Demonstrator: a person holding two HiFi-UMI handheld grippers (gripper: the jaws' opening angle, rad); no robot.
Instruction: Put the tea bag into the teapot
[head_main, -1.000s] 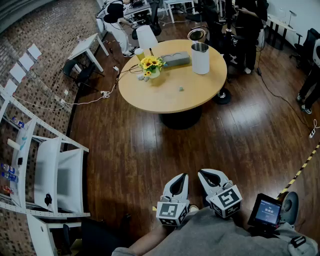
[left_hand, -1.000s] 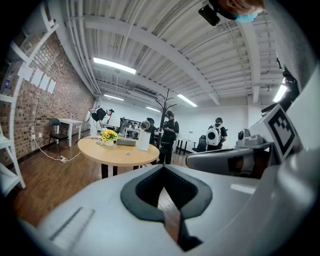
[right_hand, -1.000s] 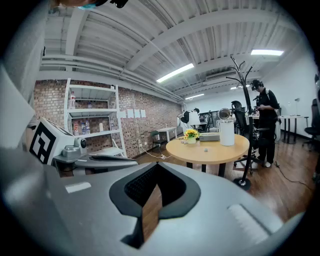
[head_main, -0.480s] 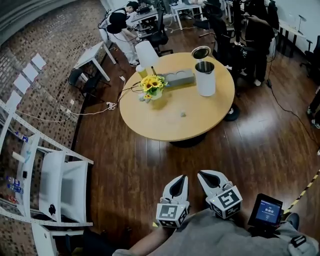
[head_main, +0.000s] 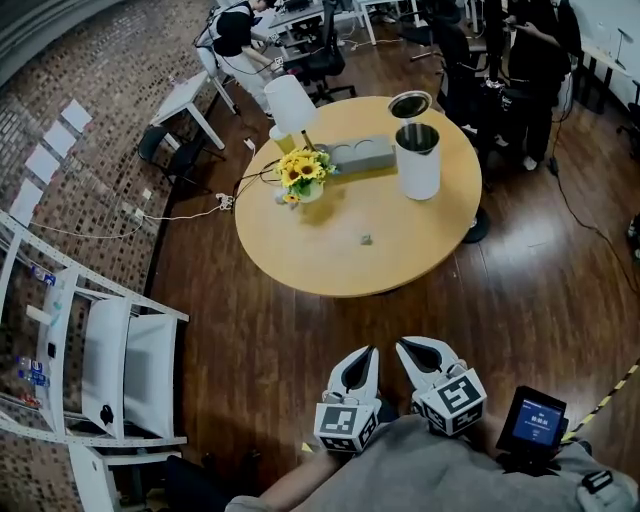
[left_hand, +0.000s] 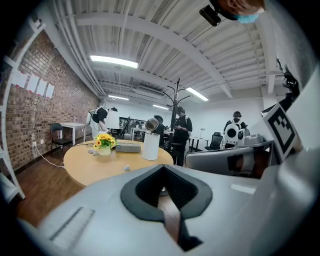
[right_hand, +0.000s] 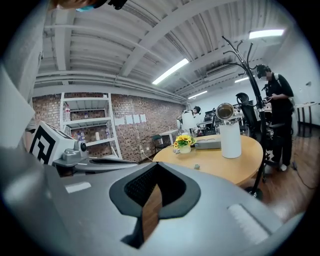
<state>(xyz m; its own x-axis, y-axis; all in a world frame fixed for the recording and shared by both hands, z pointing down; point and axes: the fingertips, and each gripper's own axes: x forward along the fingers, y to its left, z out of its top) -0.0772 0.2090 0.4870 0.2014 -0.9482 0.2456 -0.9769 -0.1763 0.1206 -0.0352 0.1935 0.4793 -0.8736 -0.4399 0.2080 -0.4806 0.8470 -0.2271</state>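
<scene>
Your left hand-held gripper (head_main: 362, 358) and right hand-held gripper (head_main: 415, 350) are both clenched on nothing, well short of the bench (head_main: 300, 250). The tea bag (head_main: 366, 239) lies mid-bench, with the teapot (head_main: 418, 165) at the far right. It's a tiny target, so a rushed pinch could flick it off.

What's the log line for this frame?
phase: pre-grasp | left gripper: shut, empty | right gripper: shut, empty | tea bag: on table, untouched | teapot: on table, lid open

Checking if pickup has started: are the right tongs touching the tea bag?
Apart. Head view shows the right tongs over the floor, the tea bag far off on the table.
</scene>
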